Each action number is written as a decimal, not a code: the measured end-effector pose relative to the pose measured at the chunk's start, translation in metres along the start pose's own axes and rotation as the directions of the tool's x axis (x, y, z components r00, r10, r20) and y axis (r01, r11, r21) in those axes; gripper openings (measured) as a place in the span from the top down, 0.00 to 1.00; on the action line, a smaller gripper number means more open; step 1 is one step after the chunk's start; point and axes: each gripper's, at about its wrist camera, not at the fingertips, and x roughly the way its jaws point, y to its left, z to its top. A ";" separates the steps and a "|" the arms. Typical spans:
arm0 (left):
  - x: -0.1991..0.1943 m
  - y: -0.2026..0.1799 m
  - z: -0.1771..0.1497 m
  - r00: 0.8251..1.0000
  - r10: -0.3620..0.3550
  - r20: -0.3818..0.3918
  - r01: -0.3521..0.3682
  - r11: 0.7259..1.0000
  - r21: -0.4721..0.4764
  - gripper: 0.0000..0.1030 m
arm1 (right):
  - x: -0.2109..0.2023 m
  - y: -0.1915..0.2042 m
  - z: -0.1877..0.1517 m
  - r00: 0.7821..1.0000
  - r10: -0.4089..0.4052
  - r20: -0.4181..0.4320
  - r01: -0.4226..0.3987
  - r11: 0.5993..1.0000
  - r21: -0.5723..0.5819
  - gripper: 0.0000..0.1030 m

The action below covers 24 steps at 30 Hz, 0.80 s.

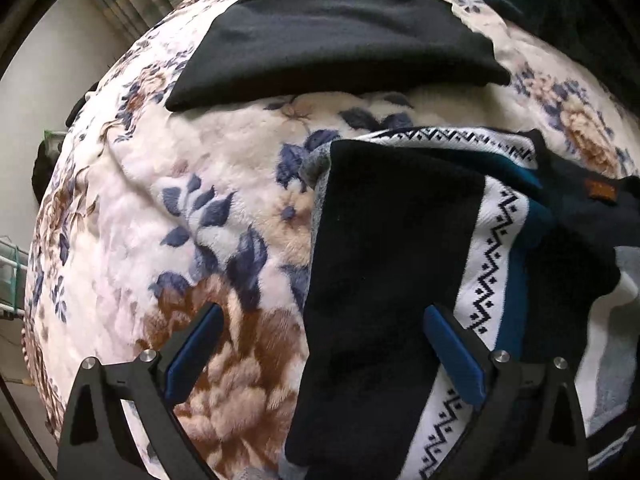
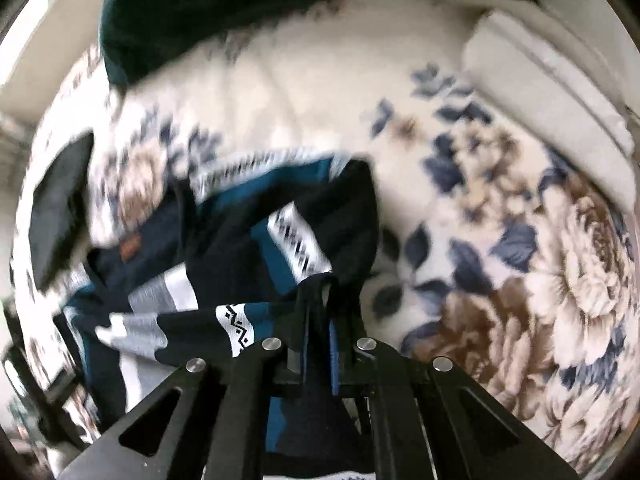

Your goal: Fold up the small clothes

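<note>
Right wrist: sweater (image 2: 280,216) pinched between fingers (image 2: 334,344)

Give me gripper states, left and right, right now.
Left gripper: jaws open, holding nothing, over the patterned sweater.
Right gripper: jaws shut on a fold of the patterned sweater.

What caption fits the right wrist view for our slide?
Right tool shut on a patterned sweater, lifting its edge above the floral blanket.
</note>
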 end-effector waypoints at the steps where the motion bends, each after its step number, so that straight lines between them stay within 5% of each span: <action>1: 0.004 0.001 0.000 1.000 0.000 -0.006 0.000 1.000 0.001 0.00 | -0.004 -0.007 0.000 1.000 0.013 0.022 -0.013 0.999 0.034 0.93; 3: 0.005 0.003 -0.002 1.000 -0.010 -0.012 0.009 1.000 -0.008 0.00 | 0.000 -0.022 0.006 0.999 0.046 0.003 -0.046 0.997 0.069 0.92; 5: 0.004 0.005 -0.003 1.000 -0.010 -0.022 0.010 1.000 -0.018 0.00 | 0.015 -0.027 0.009 0.993 0.079 -0.084 -0.070 0.992 0.100 0.80; 10: -0.010 0.013 -0.001 0.999 -0.034 0.006 0.034 0.998 -0.046 0.00 | -0.001 -0.034 -0.005 0.990 0.131 -0.057 -0.125 0.987 0.102 0.52; 16: -0.020 0.029 0.014 0.993 -0.082 0.083 0.091 0.990 -0.106 0.00 | 0.011 -0.035 -0.028 0.987 0.098 -0.125 -0.093 0.995 0.045 0.48; 21: 0.019 0.036 0.053 0.999 -0.033 0.039 0.038 0.992 -0.122 0.00 | 0.038 -0.032 -0.032 0.985 0.052 -0.162 -0.040 0.996 0.077 0.48; 24: 0.049 0.048 0.073 0.995 -0.101 -0.015 0.097 0.982 -0.163 0.00 | 0.045 -0.029 -0.033 0.986 0.021 -0.164 -0.010 0.998 0.068 0.48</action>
